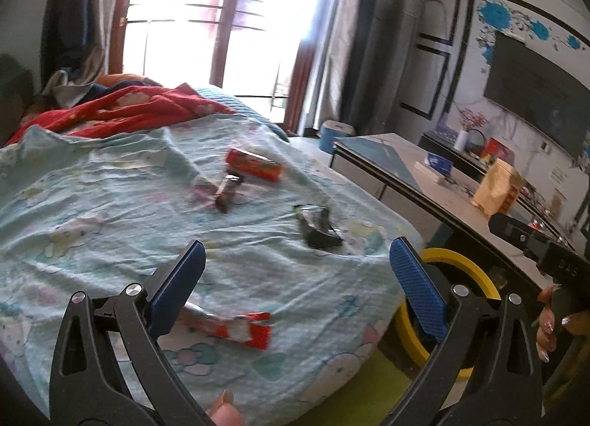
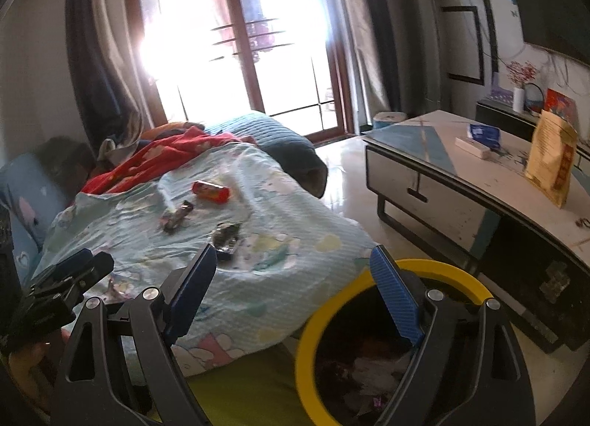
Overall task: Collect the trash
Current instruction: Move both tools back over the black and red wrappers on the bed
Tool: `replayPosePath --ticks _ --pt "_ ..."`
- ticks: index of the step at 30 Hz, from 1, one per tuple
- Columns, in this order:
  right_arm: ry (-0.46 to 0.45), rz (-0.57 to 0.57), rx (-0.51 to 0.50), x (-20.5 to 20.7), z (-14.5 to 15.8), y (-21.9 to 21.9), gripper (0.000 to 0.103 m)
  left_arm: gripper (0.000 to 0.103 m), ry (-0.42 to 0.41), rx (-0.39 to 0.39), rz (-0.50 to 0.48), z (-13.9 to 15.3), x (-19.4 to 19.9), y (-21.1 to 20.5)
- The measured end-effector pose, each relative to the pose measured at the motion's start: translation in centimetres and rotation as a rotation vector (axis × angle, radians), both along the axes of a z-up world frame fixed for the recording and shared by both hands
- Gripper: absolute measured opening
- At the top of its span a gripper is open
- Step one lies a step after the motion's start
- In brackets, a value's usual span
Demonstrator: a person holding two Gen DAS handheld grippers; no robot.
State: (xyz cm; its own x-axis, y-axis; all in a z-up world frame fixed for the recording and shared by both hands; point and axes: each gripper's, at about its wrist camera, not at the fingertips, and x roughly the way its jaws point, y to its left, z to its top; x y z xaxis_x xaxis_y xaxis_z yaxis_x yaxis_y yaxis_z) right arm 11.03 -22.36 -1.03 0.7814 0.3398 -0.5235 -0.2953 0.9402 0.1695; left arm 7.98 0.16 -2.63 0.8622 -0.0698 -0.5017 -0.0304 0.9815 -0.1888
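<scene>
Across pale-blue sheet (image 1: 110,204), wrappers: red box (image 1: 254,165) at twelve, dark packet (image 1: 319,227) at one; yellow-rimmed bin (image 2: 368,300), coffee table (image 2: 461,168) at three; left gripper (image 1: 295,293), right gripper (image 2: 295,300) agape, empty.

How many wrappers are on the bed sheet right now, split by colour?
Red: 2, the red tube wrapper and the red-and-white wrapper
Brown: 1, the brown bar wrapper
Black: 1, the black wrapper
Total: 4, all lying loose on the bed sheet
</scene>
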Motion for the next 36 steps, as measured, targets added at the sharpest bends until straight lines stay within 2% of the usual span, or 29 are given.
replayPosePath --ticks 8,18,25,31,36 --pt "-0.012 0.049 -0.011 0.9 0.7 2.8 0.083 0.092 0.009 -0.01 0.076 0.0 -0.4 3.0" --pt "-0.006 0.101 -0.025 2.6 0.6 6.4 0.083 0.092 0.061 -0.025 0.141 -0.7 -1.9 6.6" --pt "0.026 0.128 -0.045 4.8 -0.5 9.4 0.083 0.092 0.123 -0.087 0.156 -2.3 -2.3 8.6" --pt "0.068 0.154 -0.076 6.9 -1.7 11.6 0.082 0.091 0.182 -0.185 0.15 -4.1 -2.2 9.3" --pt "0.127 0.167 -0.083 9.3 -2.7 12.6 0.079 0.075 0.218 -0.266 0.106 -5.1 -1.7 9.1"
